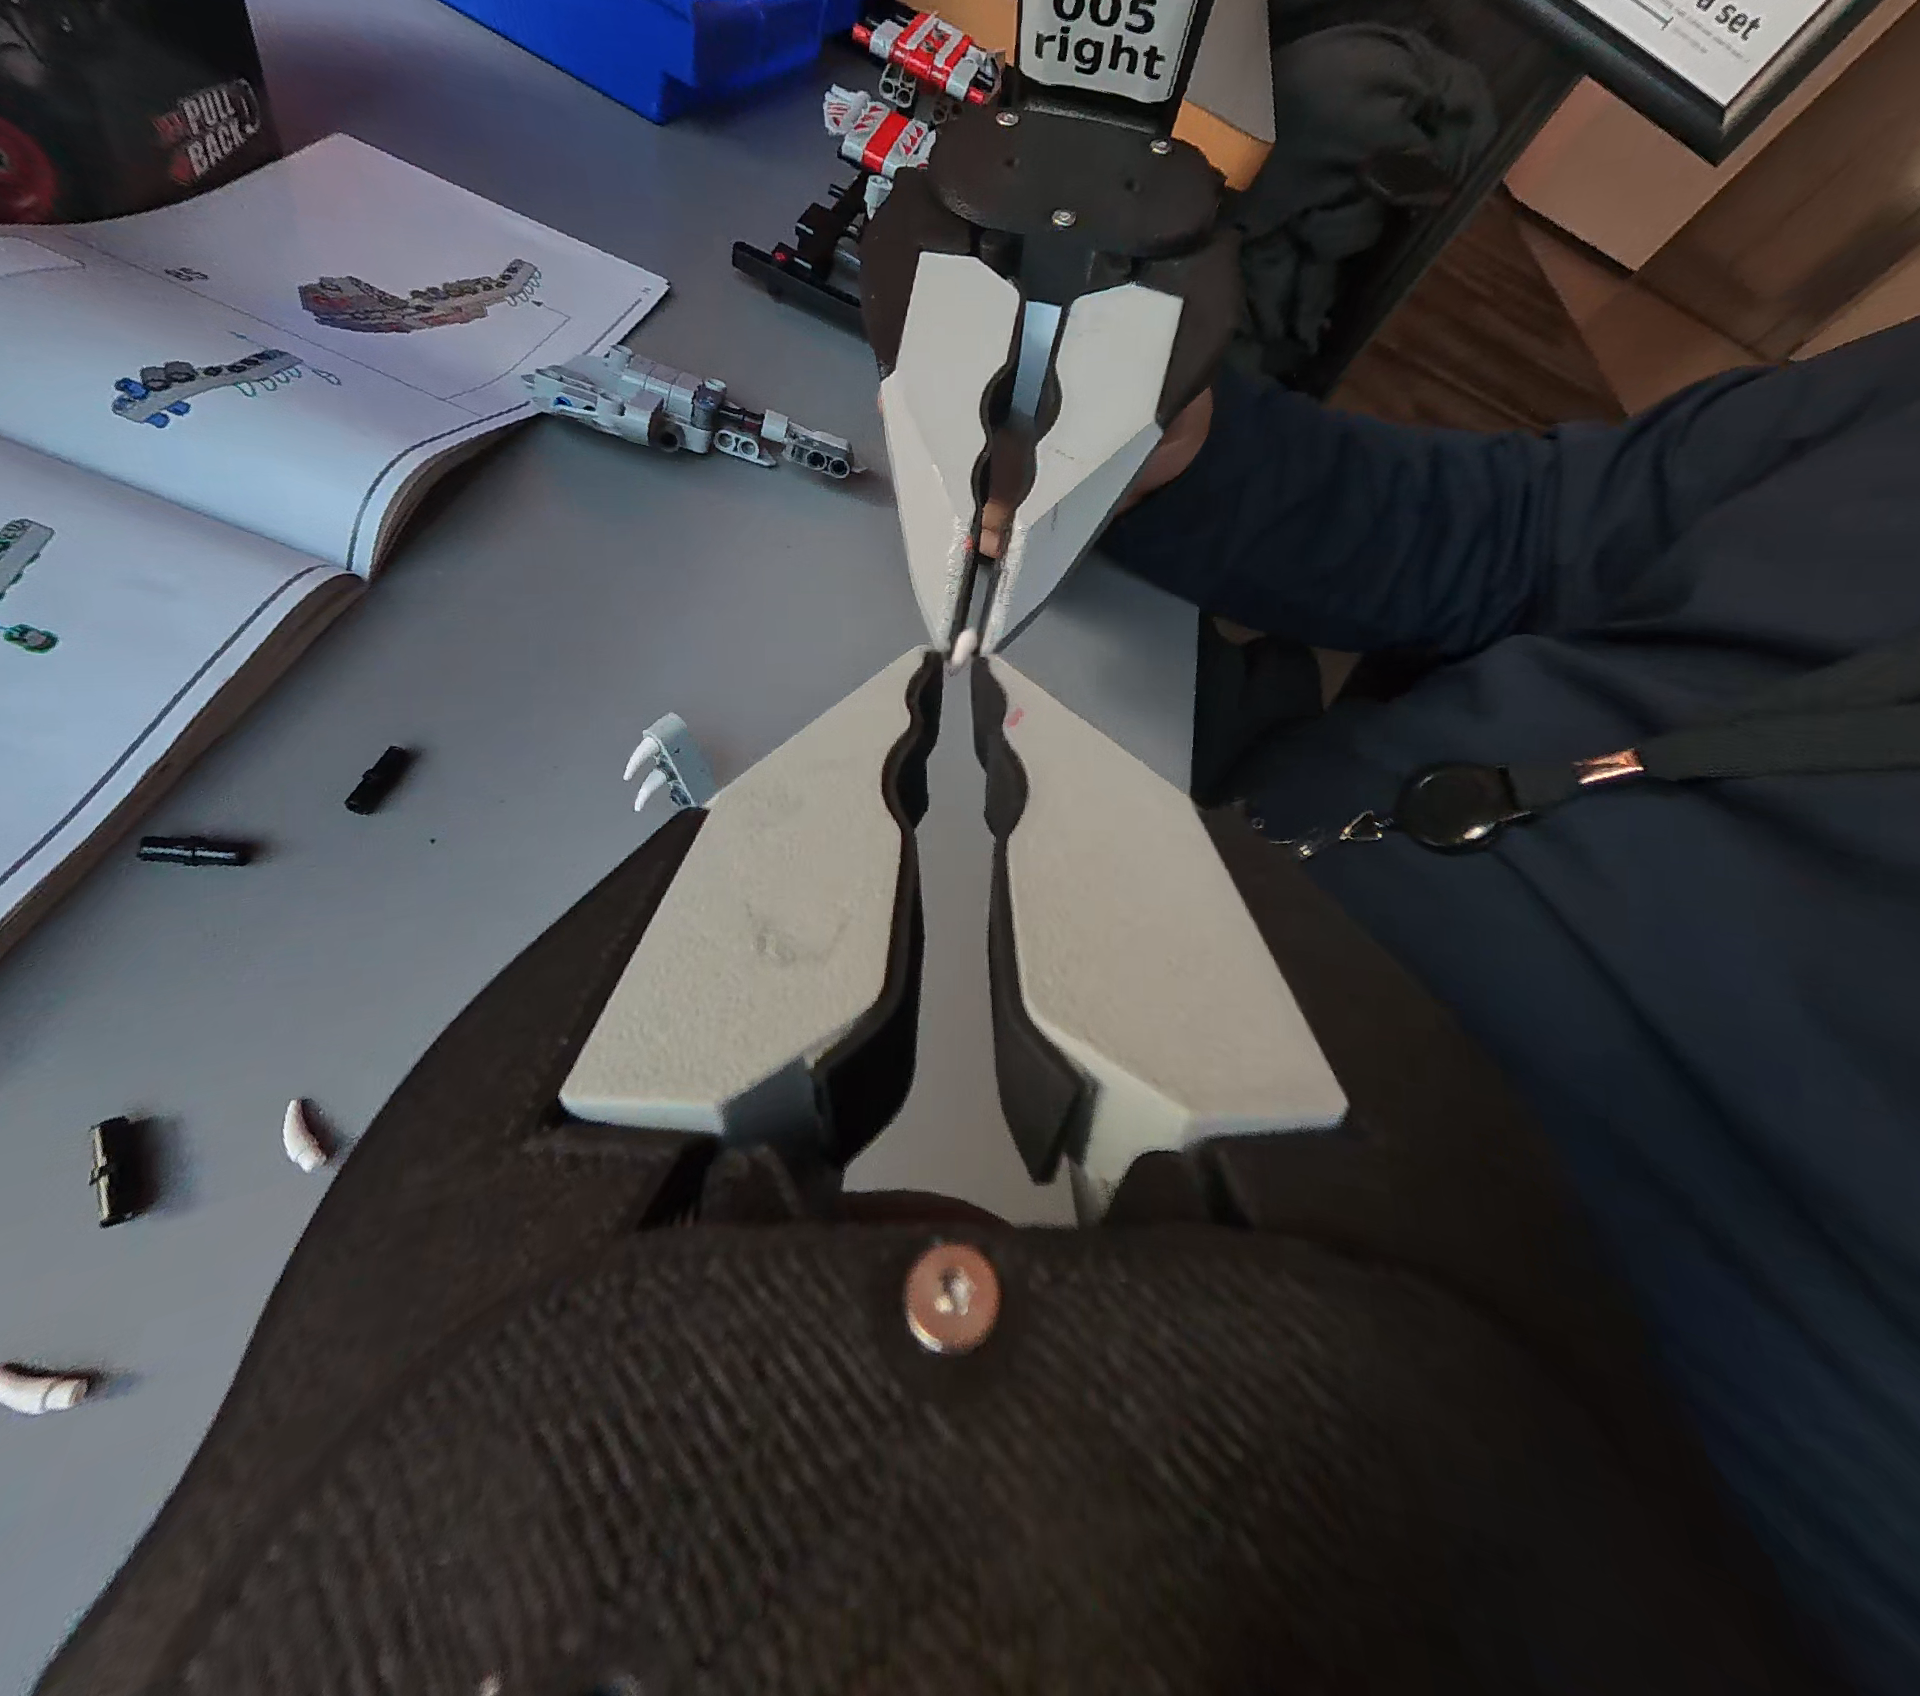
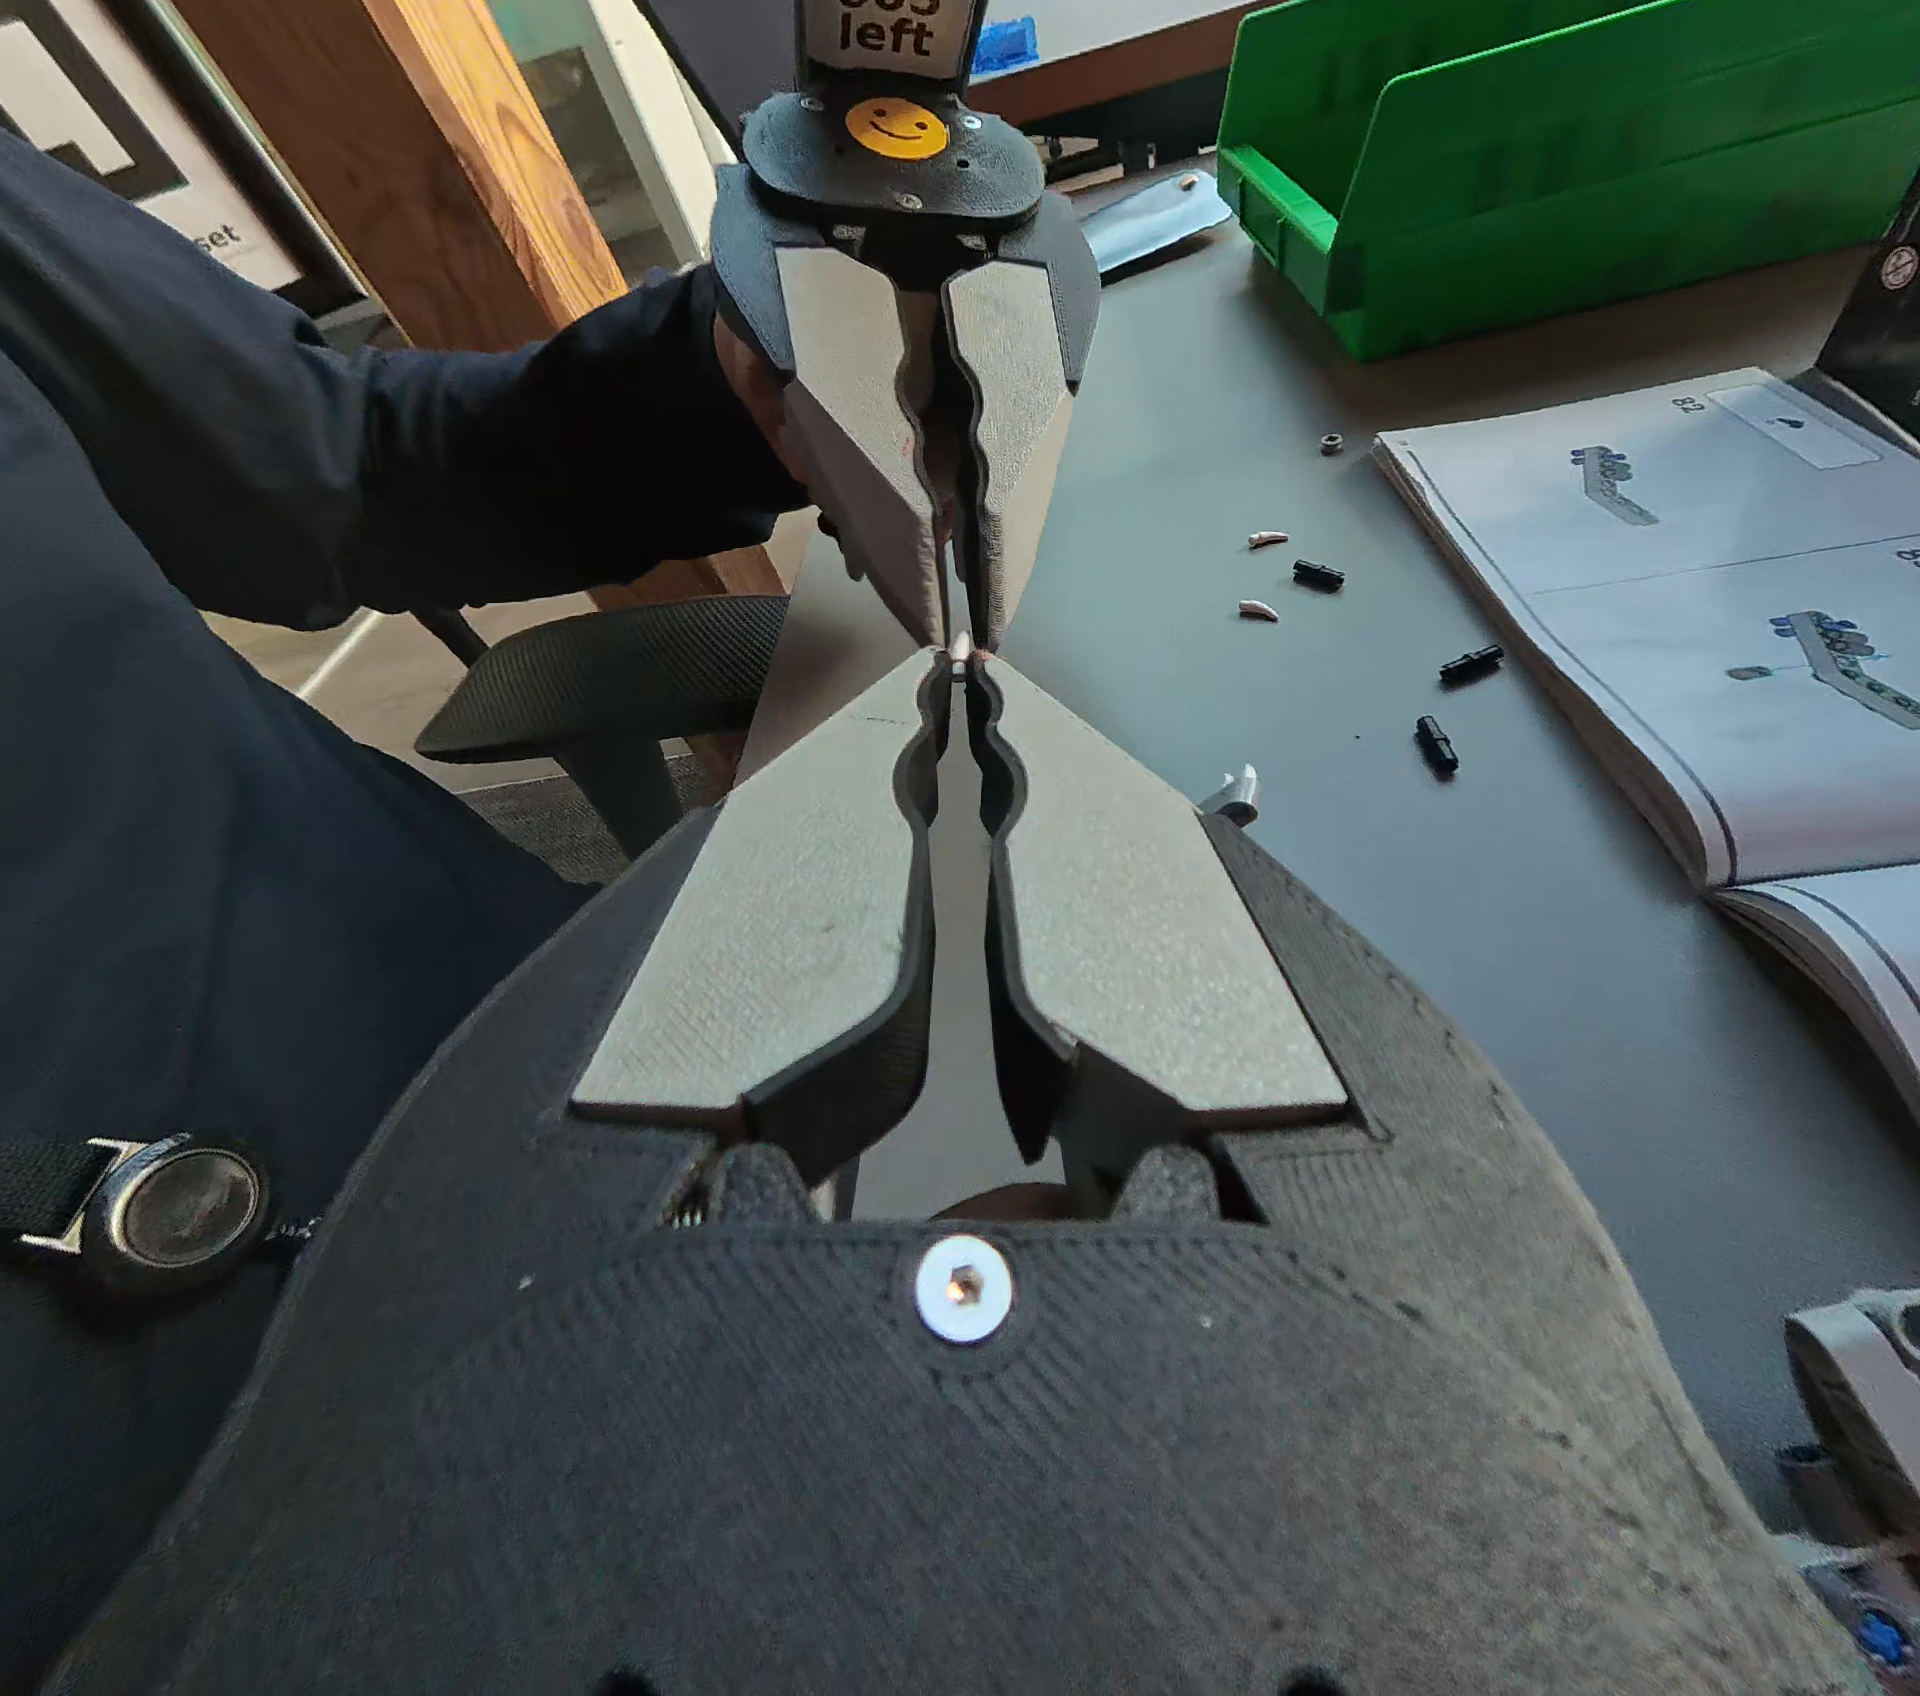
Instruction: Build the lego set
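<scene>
The white piece (image 1: 962,647) between both tools' tips seems mostly hidden.

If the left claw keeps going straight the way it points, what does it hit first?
The small white piece pinched at the tips of the right claw, which faces it tip to tip. The left claw looks nearly touching it already, though depth is hard to judge.
</scene>
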A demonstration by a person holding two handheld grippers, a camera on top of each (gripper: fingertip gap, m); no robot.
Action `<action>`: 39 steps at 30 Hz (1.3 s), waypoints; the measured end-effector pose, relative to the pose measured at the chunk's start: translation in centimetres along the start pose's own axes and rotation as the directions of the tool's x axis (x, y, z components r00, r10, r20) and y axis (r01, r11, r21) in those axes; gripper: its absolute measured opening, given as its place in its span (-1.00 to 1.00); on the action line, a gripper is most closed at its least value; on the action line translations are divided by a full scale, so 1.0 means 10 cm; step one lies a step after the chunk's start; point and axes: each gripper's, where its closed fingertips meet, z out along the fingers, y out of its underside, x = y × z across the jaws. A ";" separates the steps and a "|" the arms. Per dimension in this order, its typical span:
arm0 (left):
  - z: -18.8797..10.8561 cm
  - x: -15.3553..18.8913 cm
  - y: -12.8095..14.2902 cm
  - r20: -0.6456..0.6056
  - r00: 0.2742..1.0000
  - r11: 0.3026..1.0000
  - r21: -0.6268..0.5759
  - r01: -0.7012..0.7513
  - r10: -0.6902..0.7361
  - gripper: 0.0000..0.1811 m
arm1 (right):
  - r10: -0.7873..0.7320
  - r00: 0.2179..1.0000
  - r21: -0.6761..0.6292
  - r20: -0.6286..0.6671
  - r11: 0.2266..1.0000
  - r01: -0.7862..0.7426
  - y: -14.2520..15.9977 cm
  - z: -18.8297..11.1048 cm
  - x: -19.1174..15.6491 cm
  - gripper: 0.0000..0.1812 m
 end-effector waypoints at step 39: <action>0.01 0.01 0.18 -0.057 0.991 0.993 0.019 0.120 -0.119 -1.00 | -0.040 0.999 -0.087 -0.007 0.995 0.040 0.15 0.08 0.00 -1.00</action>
